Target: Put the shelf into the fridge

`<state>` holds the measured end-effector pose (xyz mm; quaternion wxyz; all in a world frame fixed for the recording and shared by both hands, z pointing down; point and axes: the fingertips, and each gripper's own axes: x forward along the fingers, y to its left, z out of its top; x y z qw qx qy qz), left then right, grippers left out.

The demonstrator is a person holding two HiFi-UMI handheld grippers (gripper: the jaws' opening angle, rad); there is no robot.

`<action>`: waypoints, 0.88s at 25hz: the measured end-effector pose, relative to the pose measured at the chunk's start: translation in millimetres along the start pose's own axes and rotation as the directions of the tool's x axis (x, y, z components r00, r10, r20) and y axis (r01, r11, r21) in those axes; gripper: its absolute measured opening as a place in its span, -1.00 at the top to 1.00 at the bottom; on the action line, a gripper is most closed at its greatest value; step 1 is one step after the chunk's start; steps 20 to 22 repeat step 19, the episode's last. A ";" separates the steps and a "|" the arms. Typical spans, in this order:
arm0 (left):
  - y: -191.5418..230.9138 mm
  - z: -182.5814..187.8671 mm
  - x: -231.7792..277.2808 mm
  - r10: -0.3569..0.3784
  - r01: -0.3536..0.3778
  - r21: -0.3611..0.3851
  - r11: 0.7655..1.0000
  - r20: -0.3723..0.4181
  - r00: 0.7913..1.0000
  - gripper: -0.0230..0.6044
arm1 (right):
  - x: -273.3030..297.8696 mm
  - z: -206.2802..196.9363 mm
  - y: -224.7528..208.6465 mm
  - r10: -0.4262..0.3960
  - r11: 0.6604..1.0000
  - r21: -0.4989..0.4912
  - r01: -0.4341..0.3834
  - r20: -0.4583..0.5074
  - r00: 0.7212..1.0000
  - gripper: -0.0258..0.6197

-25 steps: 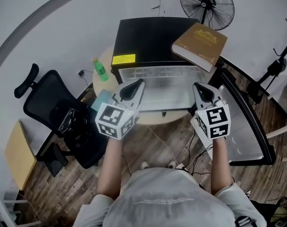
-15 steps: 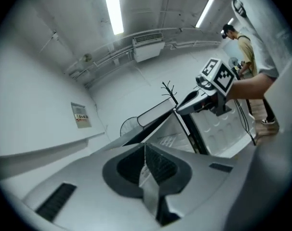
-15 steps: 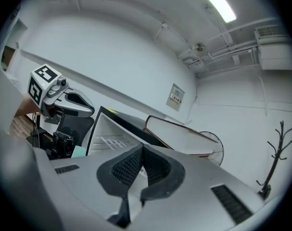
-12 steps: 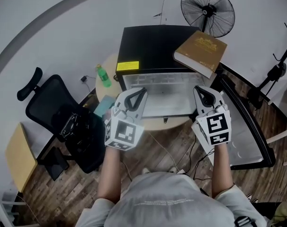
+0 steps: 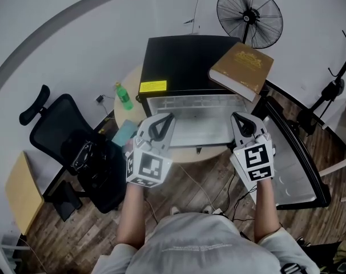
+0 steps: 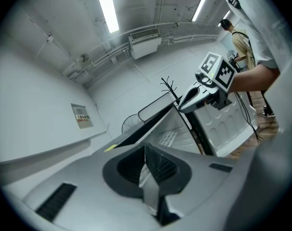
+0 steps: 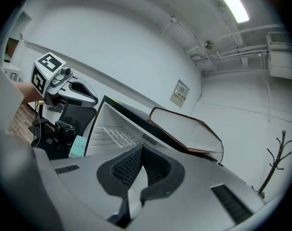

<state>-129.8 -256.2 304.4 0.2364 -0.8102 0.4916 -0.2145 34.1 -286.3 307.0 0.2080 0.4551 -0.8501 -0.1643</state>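
Our left gripper (image 5: pixel 168 117) and right gripper (image 5: pixel 236 117) are each pinching a front corner of the shelf (image 5: pixel 198 131). It is a flat, pale, translucent panel, lying at frame centre at the open front of the boxy black fridge (image 5: pixel 184 59). Only the gripper views are showing the ribbed black pads (image 6: pixel 160 165) clamping its thin edge. The head view alone is showing the panel whole. A brown hardback book (image 5: pixel 241 66) is overhanging the fridge top.

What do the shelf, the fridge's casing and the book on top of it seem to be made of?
Shelf: probably clear plastic or glass; it looks thin, pale, smooth and translucent.
Fridge: black casing, likely painted metal; flat, with a faint sheen.
Book: brown hard cover, board or cloth; matt, with gilt print.
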 end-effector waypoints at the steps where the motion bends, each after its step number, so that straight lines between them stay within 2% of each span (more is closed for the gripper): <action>1: 0.8 0.0 0.6 0.001 -0.001 -0.002 1.000 0.002 1.000 0.85 | 0.9 0.2 0.4 0.002 1.000 -0.004 -0.002 0.001 1.000 0.87; 22: 11.4 5.4 14.1 0.028 -0.027 -0.018 0.999 0.039 0.999 0.85 | 14.1 -6.3 -1.1 0.008 1.000 -0.021 -0.008 -0.006 1.000 0.87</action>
